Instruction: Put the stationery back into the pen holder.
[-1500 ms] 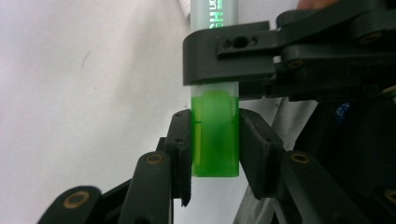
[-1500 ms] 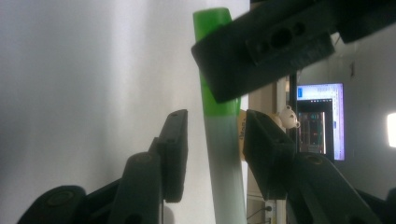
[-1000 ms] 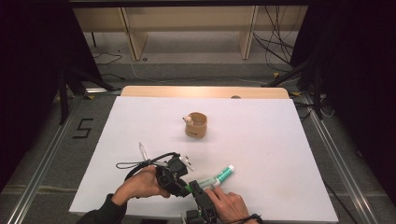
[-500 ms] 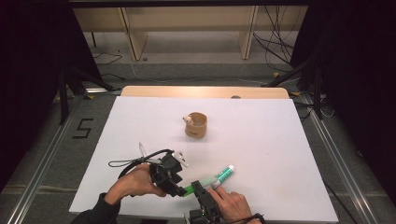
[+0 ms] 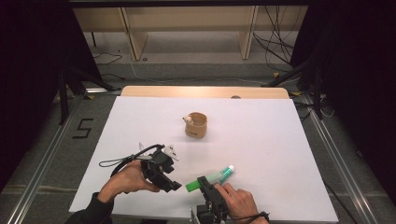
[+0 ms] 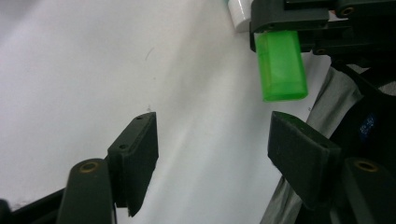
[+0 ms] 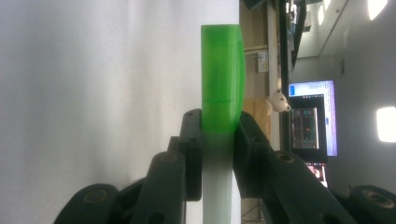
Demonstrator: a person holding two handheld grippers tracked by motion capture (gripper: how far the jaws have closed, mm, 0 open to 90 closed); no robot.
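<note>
Tube (image 5: 212, 179): pinched by right tongs (image 7: 218, 140).
Left tongs (image 6: 212, 154): spread.
Advice: close squarely on green cap (image 6: 281, 65).

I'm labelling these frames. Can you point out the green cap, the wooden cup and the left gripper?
green cap (image 6: 281, 65), left gripper view, its flat side.
wooden cup (image 5: 196, 126), high view, its outer wall.
left gripper (image 6: 212, 154), left gripper view, midway between its open fingers.

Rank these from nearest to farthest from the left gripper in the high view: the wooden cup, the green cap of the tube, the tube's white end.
Measured from the left gripper:
1. Green cap, just to its right, clamped in the right gripper.
2. White end of the tube, farther right.
3. Wooden cup, up the table toward its middle.
</note>
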